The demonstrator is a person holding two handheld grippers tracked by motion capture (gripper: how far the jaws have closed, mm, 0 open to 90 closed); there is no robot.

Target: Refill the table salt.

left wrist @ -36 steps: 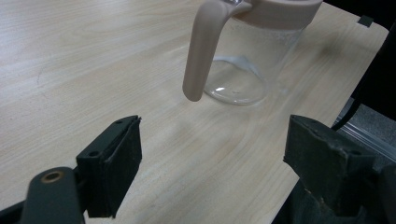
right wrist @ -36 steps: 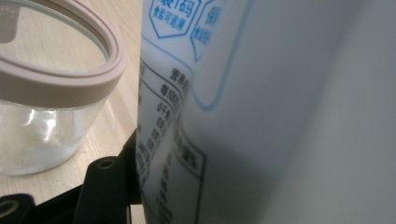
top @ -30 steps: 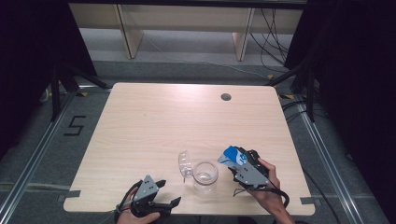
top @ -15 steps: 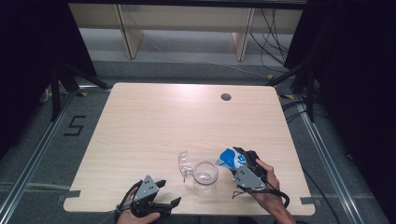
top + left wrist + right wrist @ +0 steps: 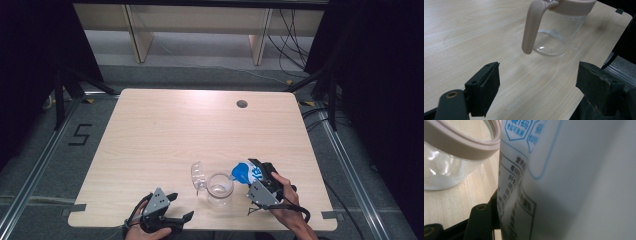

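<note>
White-and-blue printed pouch [image 5: 247, 172] — tilted over clear glass jug [image 5: 220, 189].

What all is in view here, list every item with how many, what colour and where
Glass jug: one, clear with beige rim and handle, near table edge, between the grippers.
Carton: one, blue and white, tilted toward the jug, held in the right gripper.
Table: one, light wood, with a dark round hole at the far right.
Shelving: pale wood, behind the table.
Left gripper: black, jaws open, near left.
Right gripper: black, gripping the carton.
</note>
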